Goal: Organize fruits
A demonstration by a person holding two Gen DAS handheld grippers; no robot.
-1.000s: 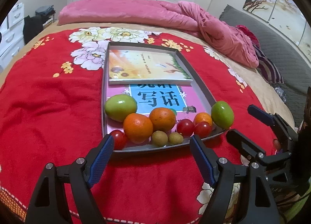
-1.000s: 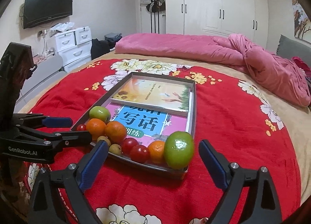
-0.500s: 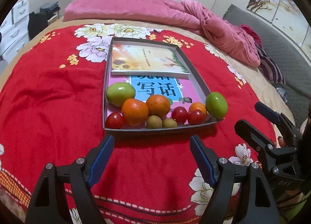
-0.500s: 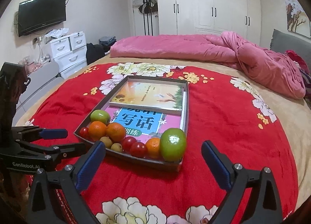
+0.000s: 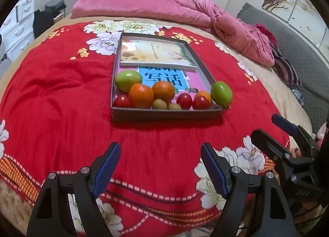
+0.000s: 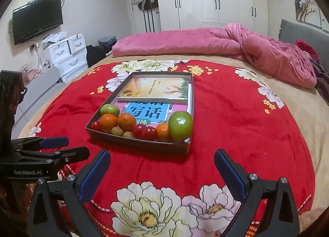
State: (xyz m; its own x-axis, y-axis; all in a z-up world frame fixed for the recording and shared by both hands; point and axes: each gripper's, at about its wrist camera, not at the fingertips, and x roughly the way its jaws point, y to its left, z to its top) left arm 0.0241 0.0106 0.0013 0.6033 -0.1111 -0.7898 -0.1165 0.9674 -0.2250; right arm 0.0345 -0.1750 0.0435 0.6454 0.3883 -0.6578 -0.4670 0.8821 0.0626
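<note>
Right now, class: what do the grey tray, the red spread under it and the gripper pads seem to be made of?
Grey tray: probably cardboard; thin, matte, straight folded walls.
Red spread: plush fleece-like fabric; soft sheen, rumpled folds, printed flowers.
Gripper pads: likely rubber or plastic; blue, finely gridded texture.

left wrist: faces tray (image 5: pixel 167 113) from near edge; right wrist: same (further right) | shared: tray, blanket (image 6: pixel 236 117)

**Bright fruit on a red floral blanket**

The blanket (image 6: pixel 236 117) is red with white and yellow flowers. In the grey tray (image 6: pixel 141 144), green fruits (image 6: pixel 180 126), oranges (image 5: pixel 141 95) and red tomatoes (image 5: pixel 184 101) line its near edge. A pink quilt (image 6: pixel 205 43) lies beyond.
</note>
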